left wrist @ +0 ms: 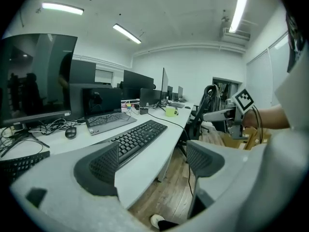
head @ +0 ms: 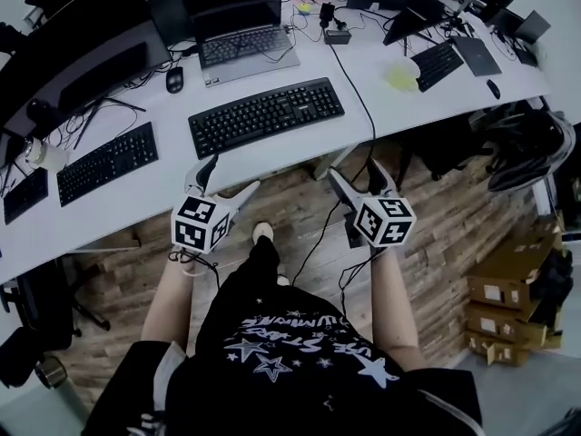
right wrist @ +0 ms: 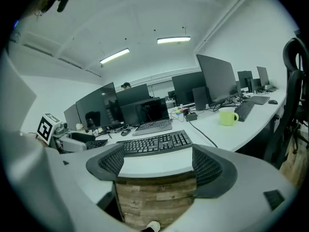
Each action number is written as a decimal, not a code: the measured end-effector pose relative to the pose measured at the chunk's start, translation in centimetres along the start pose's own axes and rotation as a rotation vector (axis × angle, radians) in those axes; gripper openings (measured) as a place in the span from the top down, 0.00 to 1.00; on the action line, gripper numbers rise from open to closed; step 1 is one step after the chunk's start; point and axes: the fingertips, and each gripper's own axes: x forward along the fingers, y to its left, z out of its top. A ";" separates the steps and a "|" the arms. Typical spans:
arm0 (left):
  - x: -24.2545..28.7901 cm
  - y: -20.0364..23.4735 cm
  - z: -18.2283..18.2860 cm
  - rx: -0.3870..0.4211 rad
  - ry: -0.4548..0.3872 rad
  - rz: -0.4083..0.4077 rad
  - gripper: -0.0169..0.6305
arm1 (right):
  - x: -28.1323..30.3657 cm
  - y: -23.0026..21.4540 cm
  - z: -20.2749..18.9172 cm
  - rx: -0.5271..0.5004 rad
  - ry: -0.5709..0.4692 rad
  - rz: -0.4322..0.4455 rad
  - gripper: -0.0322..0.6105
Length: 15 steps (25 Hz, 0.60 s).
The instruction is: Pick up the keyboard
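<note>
While both forearms are stretched forward from the body, the left tongs (head: 229, 175) and the right tongs (head: 356, 173) are held side by side just short of the near edge of the white surface (head: 290, 150). They are poised over the wood-plank floor (head: 436, 234) and tipped slightly downward. A cube with square black-and-white markers is carried on each, the left cube (head: 201, 222) and the right cube (head: 386, 219).

In the left gripper view the left tongs are seen spread wide, with only the rim of the surface and the floor framed between them; nothing is pinched. The right tongs are likewise spread and empty in the right gripper view. Their shells are smooth, rounded grey plastic, and the pads (right wrist: 112, 161) are dark and covered with a fine grid texture.

The keyboard (head: 265, 114) is black, flat and long, with low matte keys in full rows and a number block at its right end. It lies on the surface near the front edge, set at a slight slant, ahead of both tongs and touched by neither. Just behind it an open dark laptop (head: 241, 39) is placed, with a black mouse (head: 174, 79) beside that. A thin black cable (head: 354, 89) is run past the keyboard's right end and over the edge. A yellow-green mug (head: 402, 77) is set well to the right
</note>
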 end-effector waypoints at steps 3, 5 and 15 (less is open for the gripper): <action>2.2 2.0 0.8 -0.010 0.004 -0.009 0.31 | 3.1 -1.2 0.8 -0.004 0.021 -0.004 0.30; 3.5 3.1 0.9 -0.020 0.014 -0.017 0.31 | 5.1 -1.8 1.3 -0.009 0.041 -0.002 0.30; 7.4 9.4 1.4 -0.038 0.045 -0.016 0.31 | 15.3 -2.0 2.6 -0.237 0.260 0.096 0.26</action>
